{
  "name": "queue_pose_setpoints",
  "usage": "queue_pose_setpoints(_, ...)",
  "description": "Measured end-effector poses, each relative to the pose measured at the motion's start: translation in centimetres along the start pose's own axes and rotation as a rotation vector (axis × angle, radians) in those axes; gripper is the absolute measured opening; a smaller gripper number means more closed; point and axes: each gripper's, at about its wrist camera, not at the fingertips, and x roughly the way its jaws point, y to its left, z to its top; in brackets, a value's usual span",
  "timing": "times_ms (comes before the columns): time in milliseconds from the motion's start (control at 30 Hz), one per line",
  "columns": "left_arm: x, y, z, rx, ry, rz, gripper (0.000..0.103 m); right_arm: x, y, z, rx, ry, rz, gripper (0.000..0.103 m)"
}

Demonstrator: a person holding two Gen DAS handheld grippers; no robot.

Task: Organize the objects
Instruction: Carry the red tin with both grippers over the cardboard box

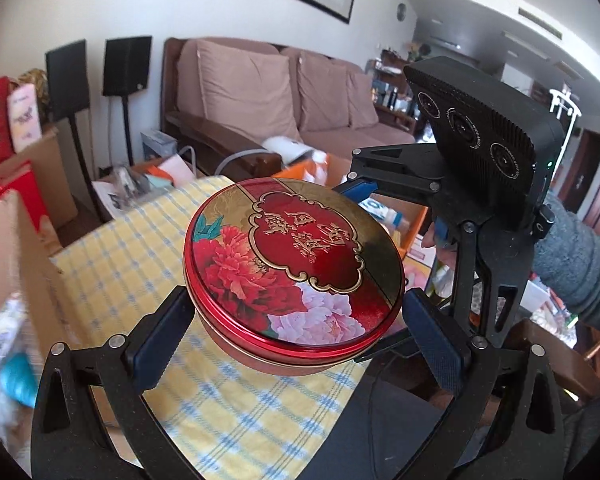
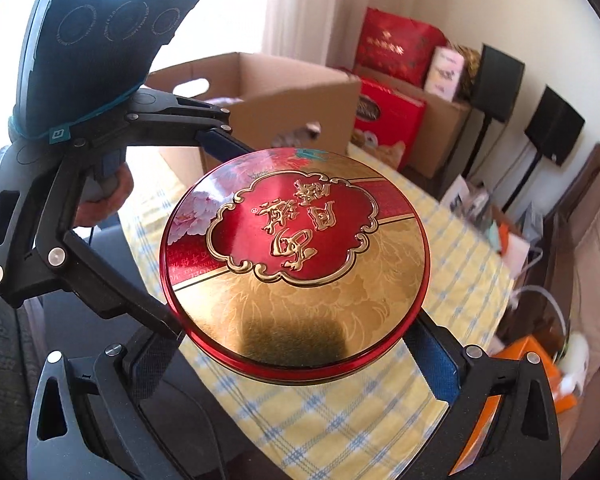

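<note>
I have the round tin (image 1: 294,268) carried in the air above the worktop (image 1: 236,404), pinched from 2 opposite sides because it is too broad for 1 grip alone. My left gripper (image 1: 296,332) has its jaws spread wide and pressed against the tin's near rim; my right gripper (image 2: 296,356) does the same from the far side, jaws wide and bearing on the rim. The tin sits nearly level, lid up, tipped slightly toward my left camera. Being round, it has no long axis in plan; its short axis runs vertically. The cardboard box (image 2: 284,92) beyond the worktop looks to me the likely destination.
</note>
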Motion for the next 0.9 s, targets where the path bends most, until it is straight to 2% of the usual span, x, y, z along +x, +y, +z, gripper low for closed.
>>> queue_pose_setpoints(233, -6.4, 3.3, 1.3, -0.050, -0.054, 0.069, 0.103, 0.4, 1.7, 6.7, -0.086, -0.031, 0.030, 0.103)
queue_pose_setpoints(500, -12.2, 9.1, 0.8, -0.130, -0.081, 0.164, 0.103, 4.2, 4.5, 14.4, -0.155, -0.061, 0.104, 0.103)
queue_pose_setpoints(733, -14.3, 14.4, -1.4, -0.236, -0.081, 0.146, 0.103, 8.0, 5.6, 17.7, -0.173, -0.050, 0.166, 0.103)
queue_pose_setpoints(900, -13.8, 17.0, -2.7, -0.261, -0.054, 0.144, 0.103, 10.7, 6.0, 18.6, -0.183, -0.015, 0.182, 0.103)
